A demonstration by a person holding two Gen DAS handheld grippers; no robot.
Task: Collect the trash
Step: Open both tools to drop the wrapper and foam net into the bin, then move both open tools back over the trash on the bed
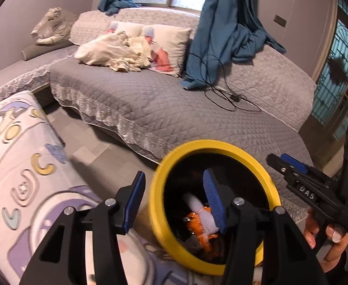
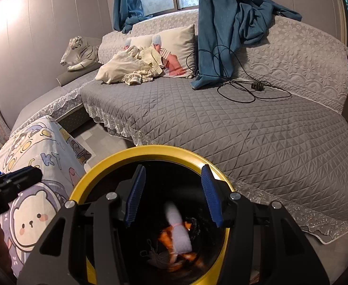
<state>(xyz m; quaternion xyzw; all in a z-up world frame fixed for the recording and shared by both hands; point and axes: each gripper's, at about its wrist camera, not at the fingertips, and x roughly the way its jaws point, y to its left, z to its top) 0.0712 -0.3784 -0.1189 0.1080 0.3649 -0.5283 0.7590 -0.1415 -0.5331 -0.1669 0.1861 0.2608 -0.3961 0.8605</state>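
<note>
A yellow-rimmed bin (image 1: 159,185) (image 2: 150,150) with a black inside stands between the patterned table and the sofa. Inside lie a white rolled cloth (image 1: 203,213) (image 2: 178,228) and orange wrappers (image 1: 197,228) (image 2: 166,237). My left gripper (image 1: 175,201) is open, its fingers straddling the bin's left rim, one finger outside and one inside. My right gripper (image 2: 174,194) is open and empty right above the bin's mouth, over the white roll. The right gripper also shows in the left wrist view (image 1: 290,163), at the bin's right side.
A table with a cartoon-bear cloth (image 1: 19,166) (image 2: 38,190) stands left of the bin. A grey quilted sofa (image 1: 174,104) (image 2: 245,123) lies behind, with pillows, a cream cloth heap (image 2: 131,68), a black cable (image 2: 245,90), blue curtains and a toy tiger (image 2: 79,52).
</note>
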